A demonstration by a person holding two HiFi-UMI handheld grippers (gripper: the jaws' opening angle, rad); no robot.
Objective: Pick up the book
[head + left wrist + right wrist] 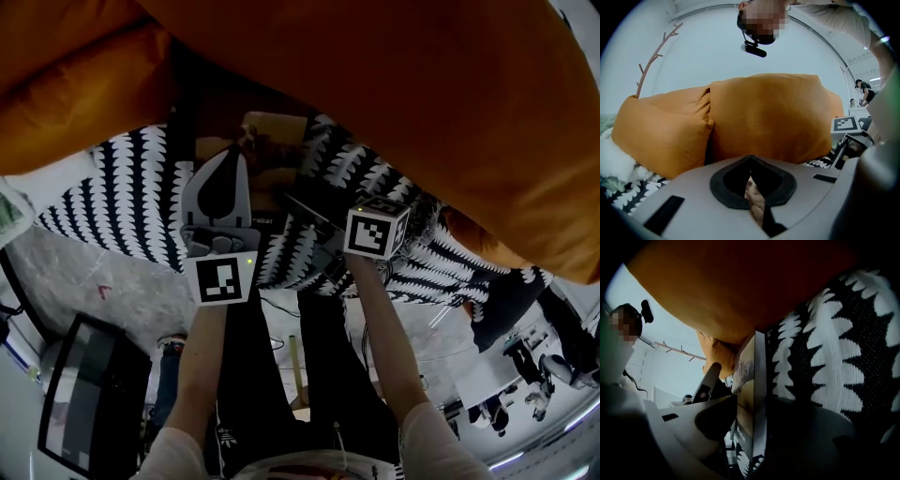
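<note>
The book stands on edge on a black-and-white patterned blanket, right under the orange cushions. My left gripper is at the book's left side. In the left gripper view its jaws meet on a thin brown sliver of the book. My right gripper comes in from the right. In the right gripper view the book stands edge-on, pinched between the two jaws of my right gripper, with the blanket beside it.
Two orange cushions rise close behind the book. A dark monitor lies on the floor at the lower left. The right gripper's marker cube shows at the right in the left gripper view. A bare branch stands against the white wall.
</note>
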